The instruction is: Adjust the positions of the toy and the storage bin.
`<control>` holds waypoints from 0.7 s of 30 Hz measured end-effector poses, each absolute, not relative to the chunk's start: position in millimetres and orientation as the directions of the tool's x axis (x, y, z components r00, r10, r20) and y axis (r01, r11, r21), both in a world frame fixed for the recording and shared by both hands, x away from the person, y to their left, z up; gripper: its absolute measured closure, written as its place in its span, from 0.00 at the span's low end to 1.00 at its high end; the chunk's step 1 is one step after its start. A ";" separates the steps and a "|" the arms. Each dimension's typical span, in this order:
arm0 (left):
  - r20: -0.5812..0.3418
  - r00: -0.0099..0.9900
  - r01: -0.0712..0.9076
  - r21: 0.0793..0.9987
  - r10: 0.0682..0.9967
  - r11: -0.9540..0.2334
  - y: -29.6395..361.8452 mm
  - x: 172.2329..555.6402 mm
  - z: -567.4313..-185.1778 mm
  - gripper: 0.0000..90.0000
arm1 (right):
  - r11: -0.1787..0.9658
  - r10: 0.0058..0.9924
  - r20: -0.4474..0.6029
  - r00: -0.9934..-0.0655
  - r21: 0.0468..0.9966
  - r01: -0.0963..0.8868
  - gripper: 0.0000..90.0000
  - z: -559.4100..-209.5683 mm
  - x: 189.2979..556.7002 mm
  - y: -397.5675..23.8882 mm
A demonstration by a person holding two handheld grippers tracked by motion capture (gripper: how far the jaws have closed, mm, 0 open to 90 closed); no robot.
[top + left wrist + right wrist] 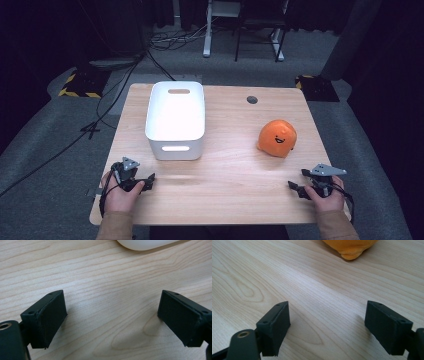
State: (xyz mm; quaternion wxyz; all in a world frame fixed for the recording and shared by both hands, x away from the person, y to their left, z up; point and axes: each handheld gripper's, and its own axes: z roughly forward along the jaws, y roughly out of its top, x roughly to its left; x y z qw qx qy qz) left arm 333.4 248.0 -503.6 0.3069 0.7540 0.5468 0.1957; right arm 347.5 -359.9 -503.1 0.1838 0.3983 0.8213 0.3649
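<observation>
High view, left to right: left gripper (142,182) rests wide-jawed and empty just nearer than the white bin (175,120), the orange plush toy (277,138) sits right of that bin, and right gripper (299,189), likewise agape, lies nearer still.

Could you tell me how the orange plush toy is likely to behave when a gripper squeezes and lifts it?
The orange plush toy looks like soft stuffed fabric, so it will probably give under the jaws rather than resist. It seems light for its size. Its rounded dome could wobble if nudged, though the flat base resting on the table should keep it from rolling away.
</observation>
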 end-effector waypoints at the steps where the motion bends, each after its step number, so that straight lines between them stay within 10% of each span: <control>1: -0.039 0.329 0.703 0.677 0.943 -0.217 248.0 333.9 -503.5 0.11 | 0.417 0.788 -0.011 -0.615 0.746 0.520 0.23 -503.1 347.5 -360.0; 21: -0.139 0.357 0.663 0.735 0.924 -0.146 252.4 331.5 -445.0 0.21 | 0.417 0.788 -0.012 -0.615 0.746 0.519 0.23 -503.1 347.5 -360.0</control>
